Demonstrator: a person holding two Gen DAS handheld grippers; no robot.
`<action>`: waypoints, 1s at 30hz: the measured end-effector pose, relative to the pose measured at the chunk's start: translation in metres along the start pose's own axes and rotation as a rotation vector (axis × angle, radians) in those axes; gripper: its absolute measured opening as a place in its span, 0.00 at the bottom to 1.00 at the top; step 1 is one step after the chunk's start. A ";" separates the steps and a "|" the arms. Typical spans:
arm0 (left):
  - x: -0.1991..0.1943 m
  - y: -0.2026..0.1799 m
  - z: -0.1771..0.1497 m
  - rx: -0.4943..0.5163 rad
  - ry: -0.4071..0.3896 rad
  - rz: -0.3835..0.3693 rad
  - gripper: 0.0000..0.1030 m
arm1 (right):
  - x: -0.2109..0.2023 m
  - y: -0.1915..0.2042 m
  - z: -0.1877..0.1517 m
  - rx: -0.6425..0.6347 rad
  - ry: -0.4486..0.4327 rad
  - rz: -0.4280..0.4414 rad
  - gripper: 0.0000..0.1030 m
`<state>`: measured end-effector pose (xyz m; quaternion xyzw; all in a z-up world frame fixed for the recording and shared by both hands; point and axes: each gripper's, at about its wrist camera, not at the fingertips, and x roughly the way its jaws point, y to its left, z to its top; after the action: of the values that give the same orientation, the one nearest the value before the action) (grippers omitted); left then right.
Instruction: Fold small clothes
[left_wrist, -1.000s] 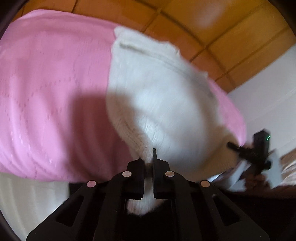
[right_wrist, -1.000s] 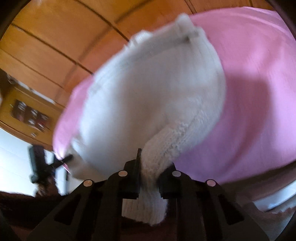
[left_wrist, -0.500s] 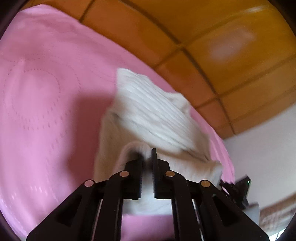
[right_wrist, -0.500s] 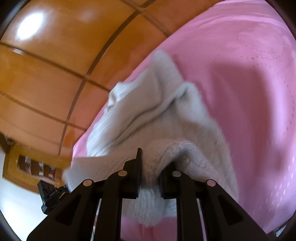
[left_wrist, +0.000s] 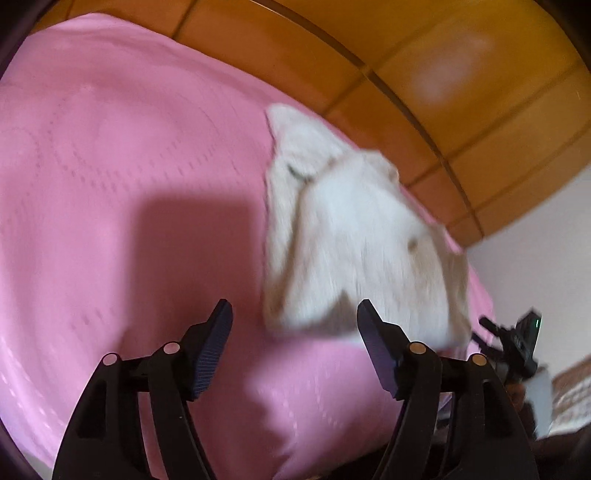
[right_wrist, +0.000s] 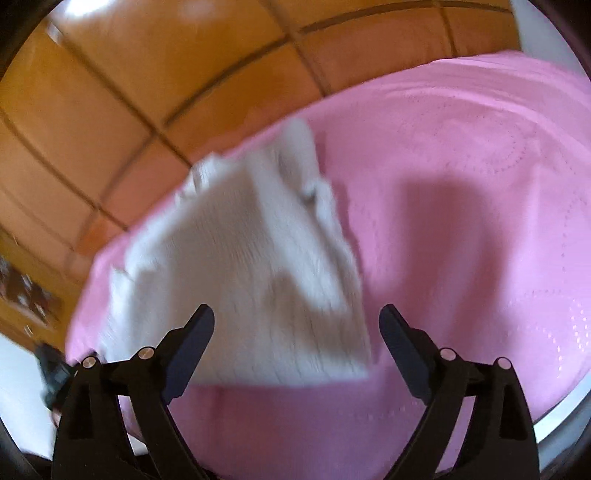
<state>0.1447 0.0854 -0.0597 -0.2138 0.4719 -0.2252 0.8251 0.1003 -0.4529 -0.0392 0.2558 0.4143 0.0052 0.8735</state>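
A small white knitted garment (left_wrist: 354, 236) lies folded on the pink bedspread (left_wrist: 110, 184), blurred by motion. My left gripper (left_wrist: 295, 314) sits just short of the garment's near edge, its jaws opening, and nothing is pinched between the pads. In the right wrist view the same white garment (right_wrist: 251, 266) lies on the pink bedspread (right_wrist: 461, 192). My right gripper (right_wrist: 297, 317) hovers over the garment's near edge with its jaws opening wide, the pads clear of the knit. The other gripper shows as a dark shape at the far right (left_wrist: 517, 339) of the left wrist view.
A wooden panelled headboard (left_wrist: 424, 66) runs behind the bed, also seen as wooden panels (right_wrist: 129, 92) in the right wrist view. A white wall (left_wrist: 546, 258) stands at the right. The bed's near edge drops off below both grippers.
Both grippers were shut on the white garment's lower edge and carried it forward over itself. Now both have let go and stand open, and the garment rests folded on the bedspread.
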 end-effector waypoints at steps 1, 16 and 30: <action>0.004 -0.004 -0.004 0.019 -0.001 0.016 0.67 | 0.010 0.005 -0.005 -0.031 0.021 -0.020 0.82; -0.008 -0.026 -0.014 0.072 -0.002 0.009 0.12 | -0.007 0.026 -0.019 -0.015 0.001 0.078 0.18; -0.055 -0.009 -0.074 0.028 0.054 0.142 0.18 | -0.036 0.004 -0.082 -0.020 0.124 -0.014 0.22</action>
<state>0.0532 0.0992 -0.0512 -0.1619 0.5046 -0.1784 0.8290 0.0185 -0.4210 -0.0544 0.2436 0.4691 0.0190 0.8487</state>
